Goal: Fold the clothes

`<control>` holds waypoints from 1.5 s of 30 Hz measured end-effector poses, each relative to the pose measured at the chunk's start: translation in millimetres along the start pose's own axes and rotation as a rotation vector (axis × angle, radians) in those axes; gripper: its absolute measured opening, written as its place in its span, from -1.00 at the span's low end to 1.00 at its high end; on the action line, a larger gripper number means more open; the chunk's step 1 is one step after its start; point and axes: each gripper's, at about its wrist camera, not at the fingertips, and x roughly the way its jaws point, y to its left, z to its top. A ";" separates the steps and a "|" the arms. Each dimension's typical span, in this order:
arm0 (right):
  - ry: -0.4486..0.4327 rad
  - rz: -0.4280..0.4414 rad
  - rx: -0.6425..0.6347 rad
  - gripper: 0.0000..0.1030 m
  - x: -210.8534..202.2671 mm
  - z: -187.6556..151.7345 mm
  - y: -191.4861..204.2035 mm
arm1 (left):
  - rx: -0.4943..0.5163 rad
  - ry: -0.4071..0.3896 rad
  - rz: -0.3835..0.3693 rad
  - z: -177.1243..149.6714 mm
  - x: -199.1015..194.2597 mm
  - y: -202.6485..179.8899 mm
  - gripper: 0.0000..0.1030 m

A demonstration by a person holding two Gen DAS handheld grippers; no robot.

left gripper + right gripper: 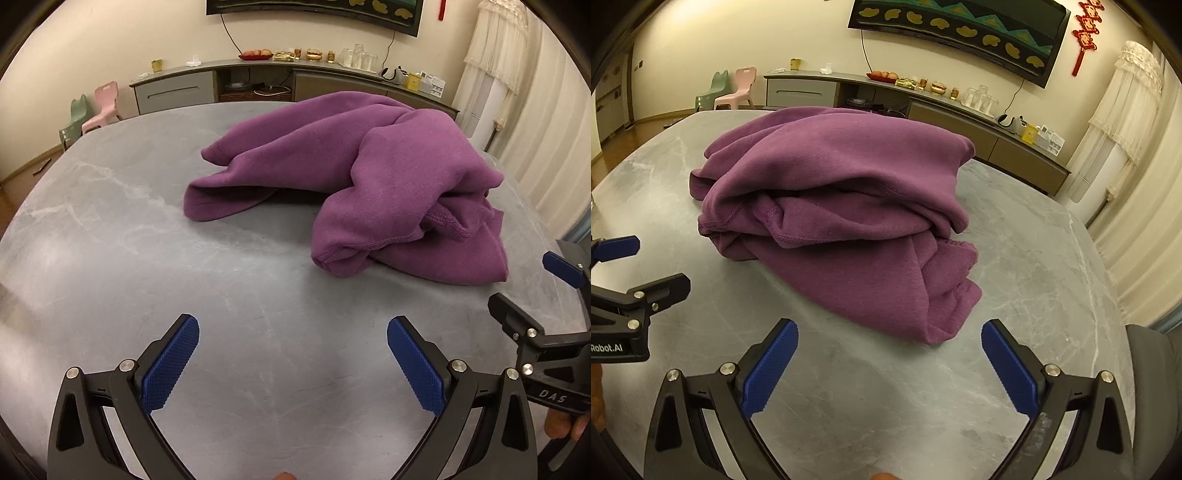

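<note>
A purple fleece garment [369,173] is lying crumpled in a heap on a grey marble-look table [129,240], w/ both tools waiting short of it. The fabric is soft and slightly fuzzy, bunched into thick rolls rather than spread flat. From the left wrist view, one long tube-like part, prob. a sleeve or leg, is stretching out toward the left, its rounded end [214,153] resting on the tabletop, while the bulk is piling up at the right w/ a stitched hem [443,225] curling out of the folds. From the right wrist view the same garment [842,199] is sitting as a layered mound toward the table's far side, a gathered, elastic-looking cuff or waistband [956,266] peeking out at the near right edge.

The left gripper [293,363] is hovering over bare tabletop, its blue ribbed pads [170,365] spread wide apart and holding nothing. The right gripper [888,363] is likewise gaping, nothing between its pads [770,369], w/ the garment's nearest corner lying just beyond and between the fingertips, apart from them. Each tool is showing at the edge of the other's view: the right one [546,302] at the left cam's right side, the left one [639,266] at the right cam's left.

In the bkgd, a long low sideboard [923,110] is running along the wall.
</note>
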 end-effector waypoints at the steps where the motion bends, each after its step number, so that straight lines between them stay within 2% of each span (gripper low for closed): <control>1: 0.009 0.005 0.003 0.97 0.5 0.2 -0.5 | 0.005 -0.008 0.000 -0.8 -1.7 -1.1 0.99; 5: 0.027 0.014 0.001 0.97 2.7 0.6 -0.7 | 0.028 -0.038 0.002 -4.6 -7.8 -6.3 0.99; 10: 0.012 0.008 -0.017 0.97 1.9 -4.4 9.5 | 0.058 -0.019 0.041 -4.3 -3.9 -16.7 0.90; 16: -0.024 0.074 0.005 0.97 21.2 -15.5 -0.8 | 0.052 -0.038 0.043 3.6 -10.0 -10.4 0.64; 18: -0.022 0.089 0.011 0.92 25.1 -17.4 2.2 | 0.059 -0.049 0.036 2.9 -13.2 -13.5 0.42; 19: -0.021 0.096 0.013 0.58 26.9 -18.4 4.1 | 0.062 -0.052 0.031 3.0 -15.1 -15.7 0.34; 20: -0.012 0.103 0.010 0.31 27.8 -19.8 7.7 | 0.065 -0.054 0.026 2.2 -16.9 -17.3 0.12; 21: -0.002 0.111 0.005 -0.28 28.5 -21.2 11.6 | 0.067 -0.052 0.021 -0.8 -17.7 -17.7 -0.15; 22: 0.008 0.118 0.000 -0.64 29.2 -22.6 15.6 | 0.067 -0.046 0.017 -2.0 -17.8 -18.8 -0.26; 24: 0.016 0.154 -0.005 -0.76 29.5 -24.4 18.4 | 0.061 -0.034 0.005 -2.4 -17.0 -18.8 -0.66; 25: 0.016 0.158 -0.014 -0.91 29.2 -25.0 22.0 | 0.054 -0.032 -0.007 -3.0 -16.4 -17.2 -0.71; 27: 0.004 0.168 -0.018 -0.98 25.1 -28.1 29.6 | 0.051 -0.034 -0.015 -3.6 -18.2 -15.5 -0.84; 30: -0.022 0.174 -0.017 -0.98 19.0 -30.0 35.8 | 0.050 -0.038 -0.024 -3.5 -21.6 -14.8 -0.93; 35: -0.047 0.169 -0.006 -0.98 13.3 -35.6 31.8 | 0.042 -0.049 -0.020 -5.9 -22.3 -13.0 -0.93; 38: -0.054 0.156 0.020 -0.95 14.6 -34.9 20.2 | 0.037 -0.059 -0.011 -5.5 -23.7 -10.5 -0.77; 39: -0.053 0.158 0.026 -0.83 15.4 -33.1 16.9 | 0.035 -0.061 -0.011 -5.1 -24.8 -9.4 -0.67; 40: -0.052 0.162 0.032 -0.44 16.2 -30.8 13.0 | 0.033 -0.060 -0.013 -5.0 -24.6 -8.7 -0.53; 41: -0.053 0.164 0.043 -0.22 14.7 -29.1 11.4 | 0.030 -0.060 -0.023 -4.9 -24.4 -8.0 -0.21; 42: -0.054 0.165 0.056 0.09 12.8 -27.5 10.3 | 0.026 -0.061 -0.033 -4.8 -24.5 -7.4 0.00; 43: -0.057 0.163 0.064 0.21 11.5 -27.5 10.0 | 0.021 -0.064 -0.039 -4.9 -25.0 -6.8 0.07; 45: -0.053 0.153 0.067 0.25 9.2 -23.4 7.8 | 0.019 -0.066 -0.047 -5.1 -25.0 -7.2 0.20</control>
